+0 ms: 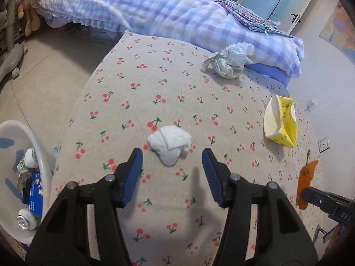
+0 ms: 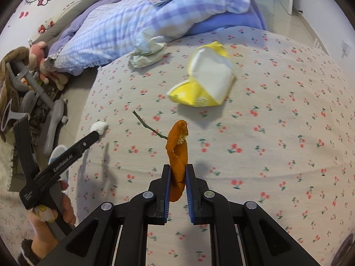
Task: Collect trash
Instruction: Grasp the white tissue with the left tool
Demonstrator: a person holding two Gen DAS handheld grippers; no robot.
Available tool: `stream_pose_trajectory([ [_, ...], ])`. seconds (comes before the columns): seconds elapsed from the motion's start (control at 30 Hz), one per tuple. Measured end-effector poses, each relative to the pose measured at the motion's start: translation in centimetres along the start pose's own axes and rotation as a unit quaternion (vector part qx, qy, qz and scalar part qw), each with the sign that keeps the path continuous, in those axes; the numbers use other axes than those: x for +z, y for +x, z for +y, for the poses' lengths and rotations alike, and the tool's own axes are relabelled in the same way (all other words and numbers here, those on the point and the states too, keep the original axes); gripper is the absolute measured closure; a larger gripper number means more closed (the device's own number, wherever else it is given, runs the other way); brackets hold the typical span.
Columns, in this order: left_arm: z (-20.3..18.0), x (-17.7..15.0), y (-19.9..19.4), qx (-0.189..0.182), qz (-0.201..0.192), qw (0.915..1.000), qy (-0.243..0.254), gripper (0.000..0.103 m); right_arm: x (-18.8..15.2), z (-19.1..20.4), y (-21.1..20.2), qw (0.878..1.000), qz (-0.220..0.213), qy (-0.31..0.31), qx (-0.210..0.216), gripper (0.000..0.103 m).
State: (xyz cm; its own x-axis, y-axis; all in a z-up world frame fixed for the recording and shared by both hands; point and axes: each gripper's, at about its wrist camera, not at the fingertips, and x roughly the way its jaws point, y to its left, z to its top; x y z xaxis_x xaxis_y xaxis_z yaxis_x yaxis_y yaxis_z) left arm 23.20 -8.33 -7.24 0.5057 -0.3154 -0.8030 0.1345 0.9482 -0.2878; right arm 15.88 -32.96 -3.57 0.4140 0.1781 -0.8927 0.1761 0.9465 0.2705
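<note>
A: Orange peel (image 2: 177,155) pinched upright in the right hand-held gripper (image 2: 178,173), above the cherry-print bed (image 2: 266,155)!

B: Left hand-held gripper (image 1: 172,161) spread wide, crumpled tissue (image 1: 169,145) lying just ahead on the bed; yellow wrapper (image 1: 280,122) well apart.

A crumpled white tissue (image 1: 169,145) lies mid cherry-print bedsheet (image 1: 137,93); a flattened yellow carton (image 1: 281,122) lies right; crumpled paper (image 1: 229,60) sits behind, against the checked quilt (image 1: 155,11).
</note>
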Motion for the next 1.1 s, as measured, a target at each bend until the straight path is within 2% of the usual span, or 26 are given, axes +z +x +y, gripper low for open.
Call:
stream_pose_trajectory([
  [0.17,-0.6,0.1,0.9,0.004,-0.005,1.0000,0.003,0.068,-0.3,-1.8,0.0,1.000,0.004,0.008,-0.010,0.090],
  [0.3,-0.8,-0.1,1.1,0.014,-0.005,0.9998,0.011,0.075,-0.5,-2.6,0.1,1.000,0.006,0.010,-0.017,0.090],
  [0.37,-0.9,-0.2,1.1,0.024,-0.006,0.9996,0.016,0.082,-0.6,-3.0,0.0,1.000,0.007,0.011,-0.020,0.090],
  [0.73,-1.4,-1.0,-1.0,0.029,0.000,0.9987,0.043,0.086,-0.6,-2.6,-1.3,1.000,-0.011,0.004,-0.016,0.090],
  [1.1,0.6,-2.2,-6.1,0.024,-0.004,0.9985,0.048,0.086,-1.1,1.6,-2.3,0.999,-0.025,-0.025,0.007,0.090],
])
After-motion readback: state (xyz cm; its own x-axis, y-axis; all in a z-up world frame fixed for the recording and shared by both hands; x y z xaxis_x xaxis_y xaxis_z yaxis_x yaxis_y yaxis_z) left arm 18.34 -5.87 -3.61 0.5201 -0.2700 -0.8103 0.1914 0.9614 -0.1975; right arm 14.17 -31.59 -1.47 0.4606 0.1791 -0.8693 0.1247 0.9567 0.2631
